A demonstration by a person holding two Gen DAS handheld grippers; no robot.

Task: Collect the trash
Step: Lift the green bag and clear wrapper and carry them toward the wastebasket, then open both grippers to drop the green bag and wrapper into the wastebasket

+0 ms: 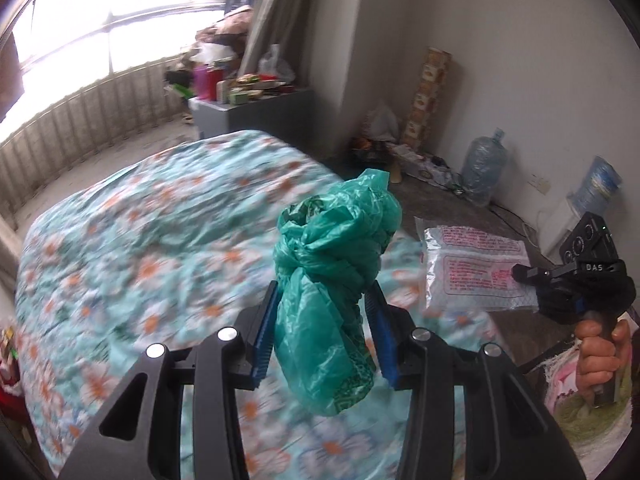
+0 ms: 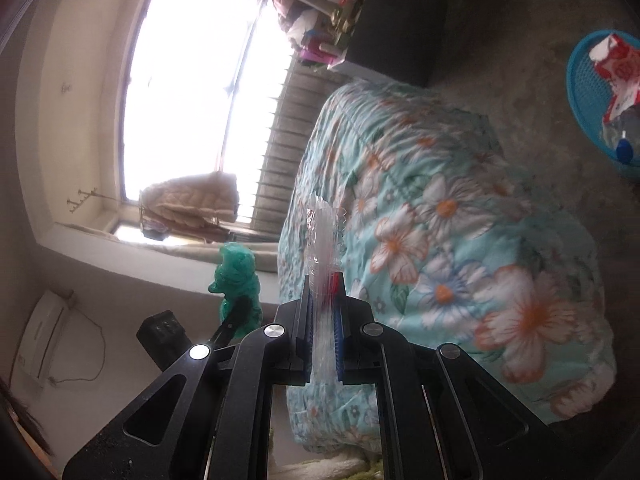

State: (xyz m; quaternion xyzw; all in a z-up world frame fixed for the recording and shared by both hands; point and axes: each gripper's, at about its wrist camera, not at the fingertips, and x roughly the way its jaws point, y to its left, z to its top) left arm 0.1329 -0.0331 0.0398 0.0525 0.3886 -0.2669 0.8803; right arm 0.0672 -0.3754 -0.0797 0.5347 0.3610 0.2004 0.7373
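My left gripper (image 1: 324, 296) is shut on a knotted green plastic bag (image 1: 332, 280) and holds it in the air above the floral bed cover (image 1: 140, 240). My right gripper (image 2: 323, 284) is shut on a clear plastic wrapper with red print (image 2: 323, 236), seen edge-on. In the left wrist view the right gripper (image 1: 524, 274) holds that wrapper (image 1: 468, 268) flat at the right. The green bag (image 2: 236, 280) and left gripper also show in the right wrist view, at lower left.
A blue basket (image 2: 584, 120) with red-and-white packaging stands on the floor beside the bed (image 2: 440, 220). A grey cabinet (image 1: 248, 114) with clutter stands by the window. Water jugs (image 1: 482, 168) and boxes line the far wall.
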